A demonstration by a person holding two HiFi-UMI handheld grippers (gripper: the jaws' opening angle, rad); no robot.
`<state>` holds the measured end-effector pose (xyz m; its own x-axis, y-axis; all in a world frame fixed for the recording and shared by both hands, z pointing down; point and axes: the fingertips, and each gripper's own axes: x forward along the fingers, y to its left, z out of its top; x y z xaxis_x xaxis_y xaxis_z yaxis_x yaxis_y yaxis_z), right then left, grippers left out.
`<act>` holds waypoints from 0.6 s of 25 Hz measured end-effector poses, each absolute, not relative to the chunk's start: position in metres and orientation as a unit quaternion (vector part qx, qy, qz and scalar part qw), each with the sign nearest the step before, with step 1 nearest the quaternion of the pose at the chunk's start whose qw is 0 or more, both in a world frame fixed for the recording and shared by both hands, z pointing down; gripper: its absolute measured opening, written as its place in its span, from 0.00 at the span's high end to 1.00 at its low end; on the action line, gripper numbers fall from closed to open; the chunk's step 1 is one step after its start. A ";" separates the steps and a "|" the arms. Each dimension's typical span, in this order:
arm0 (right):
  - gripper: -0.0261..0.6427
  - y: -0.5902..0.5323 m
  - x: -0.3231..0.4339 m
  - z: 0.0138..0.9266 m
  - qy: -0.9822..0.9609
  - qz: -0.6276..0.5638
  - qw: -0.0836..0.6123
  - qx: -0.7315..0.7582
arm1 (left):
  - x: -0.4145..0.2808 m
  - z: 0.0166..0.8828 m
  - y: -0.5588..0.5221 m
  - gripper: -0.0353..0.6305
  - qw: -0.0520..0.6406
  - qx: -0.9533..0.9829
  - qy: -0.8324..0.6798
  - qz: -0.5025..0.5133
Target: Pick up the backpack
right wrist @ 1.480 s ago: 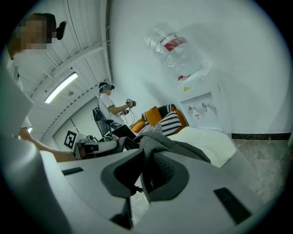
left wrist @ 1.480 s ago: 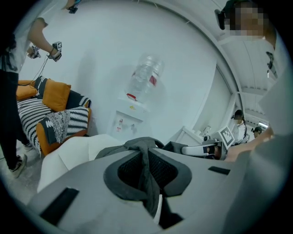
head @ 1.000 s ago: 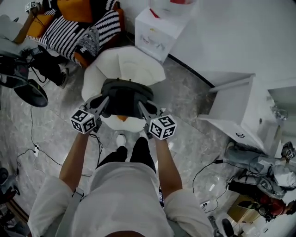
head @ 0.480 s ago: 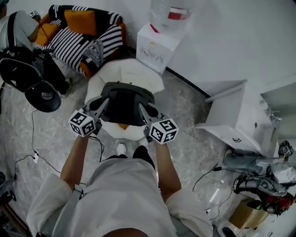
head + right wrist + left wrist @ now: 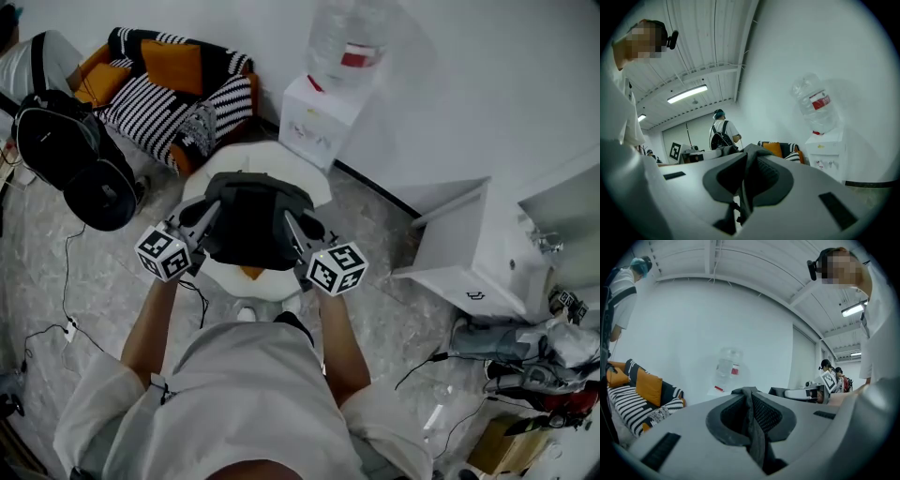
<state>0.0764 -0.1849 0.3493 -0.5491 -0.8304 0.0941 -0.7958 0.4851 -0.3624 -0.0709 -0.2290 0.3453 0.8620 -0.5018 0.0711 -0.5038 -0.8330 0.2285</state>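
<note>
Far left edge: a person in a white top [image 5: 23, 66] with a black bag on the back [image 5: 56, 136] stands close to the work spot. Loose cables [image 5: 56, 319] run over the grey marbled floor [image 5: 103, 281] below. That side is tight. Behind them, against the white wall [image 5: 487, 75], is a black-and-white striped sofa with orange cushions [image 5: 169, 94].

Left gripper [image 5: 208, 214]: held level, pointing away from the holder, marker cube nearest the head camera. In the left gripper view [image 5: 749, 399] the jaws are nearly together, with the pads clamped on a grey woven strap [image 5: 757, 437].

The strap belongs to the dark grey fabric backpack [image 5: 251, 220], which hangs between the two grippers, one on each flank. It is over a round white low table [image 5: 220, 272]. Can't tell whether it touches the top.

Right gripper [image 5: 291, 223]: mirrors the left, level, with the cube toward the camera. In the right gripper view [image 5: 749, 161] the jaws pinch a second dark strap [image 5: 745, 192], with no gap visible at the pads.

Past the table is a white water dispenser [image 5: 314, 127] with a clear bottle [image 5: 342, 42] on top, standing against the wall just beyond the table rim.

Right of the holder, a strip of bare floor lies between the table and a white cabinet with its door swung open [image 5: 469, 244]. That is the widest free patch. The bottom right corner is a heap of bags and gear [image 5: 534, 356], with more cable near it.
</note>
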 end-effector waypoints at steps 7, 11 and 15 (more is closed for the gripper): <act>0.91 -0.182 0.066 0.307 0.867 -0.147 0.063 -0.473 | -0.083 0.302 -0.224 0.90 0.084 0.964 -0.253 -0.024; 0.91 -0.179 0.058 0.284 0.869 -0.128 0.070 -0.473 | -0.091 0.281 -0.221 0.90 0.073 0.965 -0.246 -0.043; 0.91 -0.174 0.050 0.268 0.867 -0.118 0.079 -0.477 | -0.099 0.265 -0.217 0.90 0.064 0.968 -0.238 -0.055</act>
